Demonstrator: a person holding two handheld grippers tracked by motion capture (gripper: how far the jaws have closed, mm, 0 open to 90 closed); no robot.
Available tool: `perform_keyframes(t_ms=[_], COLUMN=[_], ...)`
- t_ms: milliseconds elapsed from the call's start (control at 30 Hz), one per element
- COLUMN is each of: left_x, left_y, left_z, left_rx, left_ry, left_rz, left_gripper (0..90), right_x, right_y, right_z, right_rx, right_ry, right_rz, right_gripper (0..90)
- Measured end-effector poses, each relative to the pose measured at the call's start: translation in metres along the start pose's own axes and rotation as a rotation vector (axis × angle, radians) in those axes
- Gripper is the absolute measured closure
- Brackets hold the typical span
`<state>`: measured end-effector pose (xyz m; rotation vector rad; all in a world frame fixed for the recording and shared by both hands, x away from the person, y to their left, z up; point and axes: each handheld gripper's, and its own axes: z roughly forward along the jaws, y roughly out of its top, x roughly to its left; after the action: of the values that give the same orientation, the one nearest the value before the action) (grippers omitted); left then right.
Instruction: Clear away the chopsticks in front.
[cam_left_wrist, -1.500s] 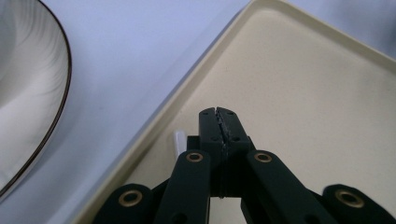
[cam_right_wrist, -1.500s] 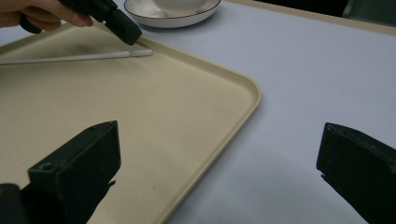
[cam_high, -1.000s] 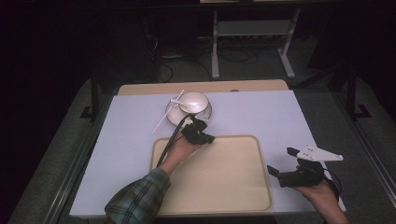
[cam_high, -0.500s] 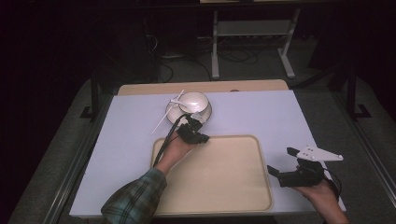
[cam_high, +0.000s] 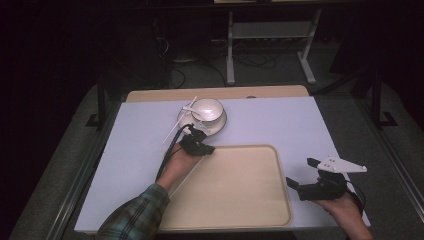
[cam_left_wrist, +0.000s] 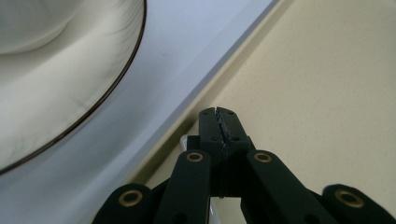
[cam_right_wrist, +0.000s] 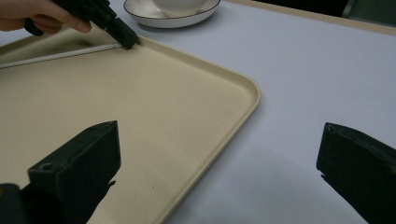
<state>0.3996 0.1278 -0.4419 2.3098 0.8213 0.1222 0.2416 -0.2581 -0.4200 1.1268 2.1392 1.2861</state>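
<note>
A beige tray (cam_high: 235, 195) lies on the lilac table cover. My left gripper (cam_high: 206, 149) rests at the tray's far left corner, just in front of a white saucer (cam_high: 220, 125) that carries a white cup (cam_high: 207, 108). In the left gripper view its jaws (cam_left_wrist: 219, 122) are pressed together over the tray's rim, with the saucer (cam_left_wrist: 51, 107) close at the left. A thin white stick (cam_right_wrist: 56, 56) lies inside the tray along its left side, ending under those tips; I cannot tell if it is held. My right gripper (cam_high: 303, 178) hovers open by the tray's near right corner (cam_right_wrist: 250, 93).
The lilac cover (cam_high: 280, 120) spreads right of and behind the tray. A thin white stick (cam_high: 175, 129) leans over the saucer's left side. Beyond the table's far edge stands a metal frame (cam_high: 270, 35) on a dark floor.
My left gripper has slid left along the tray's far edge to its left corner, jaws staying shut. The right gripper has kept still.
</note>
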Motion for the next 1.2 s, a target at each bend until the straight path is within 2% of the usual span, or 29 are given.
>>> perform_keyframes(t_ms=[167, 667, 1200], left_x=[0.003, 0.003, 0.005], left_y=[-0.007, -0.021, -0.045], left_z=[-0.006, -0.018, -0.039], left_rx=[-0.003, 0.011, 0.025], left_ry=[0.006, 0.016, 0.043], left_rz=[-0.013, -0.016, -0.021], left_gripper=[89.6, 89.6, 89.6], right_x=[0.000, 0.000, 0.001], right_y=[0.000, 0.000, 0.000], right_z=[0.000, 0.000, 0.000], right_rx=[0.001, -0.002, -0.002], right_ry=[-0.001, 0.001, 0.002], right_rz=[-0.002, -0.004, -0.007], right_gripper=[0.0, 0.0, 0.0])
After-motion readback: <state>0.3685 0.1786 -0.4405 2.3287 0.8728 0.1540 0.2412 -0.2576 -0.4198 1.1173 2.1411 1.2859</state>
